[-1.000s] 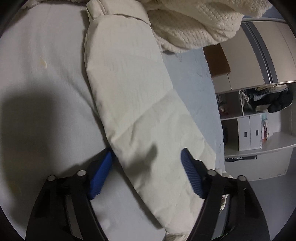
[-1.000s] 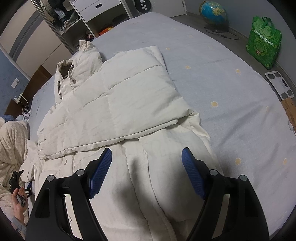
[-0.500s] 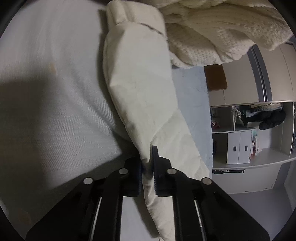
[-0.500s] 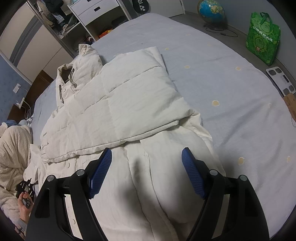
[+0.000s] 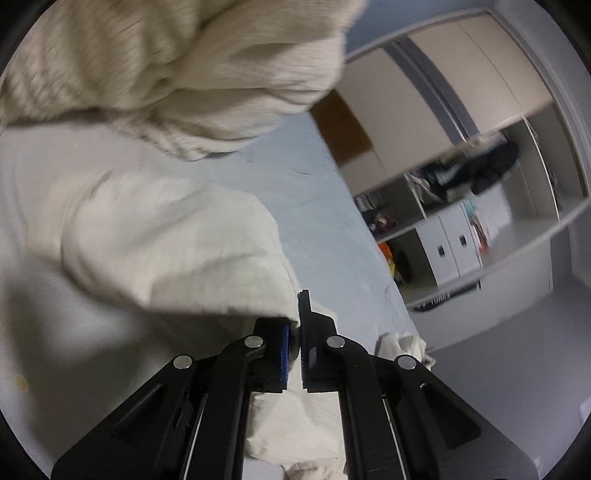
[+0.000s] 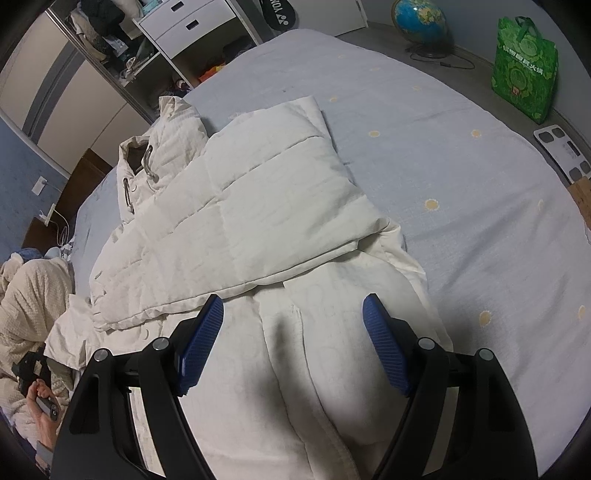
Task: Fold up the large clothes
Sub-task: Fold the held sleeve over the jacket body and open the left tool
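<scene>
White puffer coat [image 6: 258, 206] spread on the bed [image 6: 461, 177], long axis running from near edge to hood far left. Left gripper [image 5: 294, 341] pinched onto a lifted sleeve [image 5: 177, 243]. Right gripper [image 6: 293, 347] spread wide above the hem.

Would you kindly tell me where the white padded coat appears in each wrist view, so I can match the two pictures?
Left wrist: only a sleeve of the white padded coat shows, centre-left, pinched at its lower edge by the left gripper.
Right wrist: the coat fills the centre, spread on the bed, under the open right gripper.
Shared landmark: the white drawer unit.
</scene>
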Demonstrator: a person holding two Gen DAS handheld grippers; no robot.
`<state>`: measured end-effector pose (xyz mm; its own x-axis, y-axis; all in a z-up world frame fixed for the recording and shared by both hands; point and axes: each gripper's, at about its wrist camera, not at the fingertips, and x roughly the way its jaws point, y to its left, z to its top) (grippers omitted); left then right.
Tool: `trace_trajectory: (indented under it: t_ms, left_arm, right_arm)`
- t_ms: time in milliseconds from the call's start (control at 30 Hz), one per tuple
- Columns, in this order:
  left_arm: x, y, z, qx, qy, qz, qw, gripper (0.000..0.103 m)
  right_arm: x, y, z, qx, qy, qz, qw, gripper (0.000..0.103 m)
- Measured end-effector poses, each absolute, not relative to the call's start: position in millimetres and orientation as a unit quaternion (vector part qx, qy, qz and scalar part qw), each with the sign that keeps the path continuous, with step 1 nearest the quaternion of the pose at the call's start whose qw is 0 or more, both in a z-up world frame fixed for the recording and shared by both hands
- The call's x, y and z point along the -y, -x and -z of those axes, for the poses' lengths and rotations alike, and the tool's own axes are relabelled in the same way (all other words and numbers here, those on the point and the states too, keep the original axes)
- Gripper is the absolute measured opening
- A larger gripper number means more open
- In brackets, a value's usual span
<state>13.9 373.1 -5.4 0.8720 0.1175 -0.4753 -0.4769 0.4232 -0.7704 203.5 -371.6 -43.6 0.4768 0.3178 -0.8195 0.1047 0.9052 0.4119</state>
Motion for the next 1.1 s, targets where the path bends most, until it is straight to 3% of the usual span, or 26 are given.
trace_trajectory:
  t_ms: [633,1100]
  left_arm:
    - [-211,-103,-50,-0.237,0.343,-0.015,0.909,0.004]
    - [-78,-166,-27,-0.331,0.221,0.103,0.911,0.004]
  right_arm:
    - [379,-200,41,-0.497,-0.243,-0.071,0.830,0.074]
    - [386,-200,43,-0.491,-0.272,-0.074,0.824,0.074]
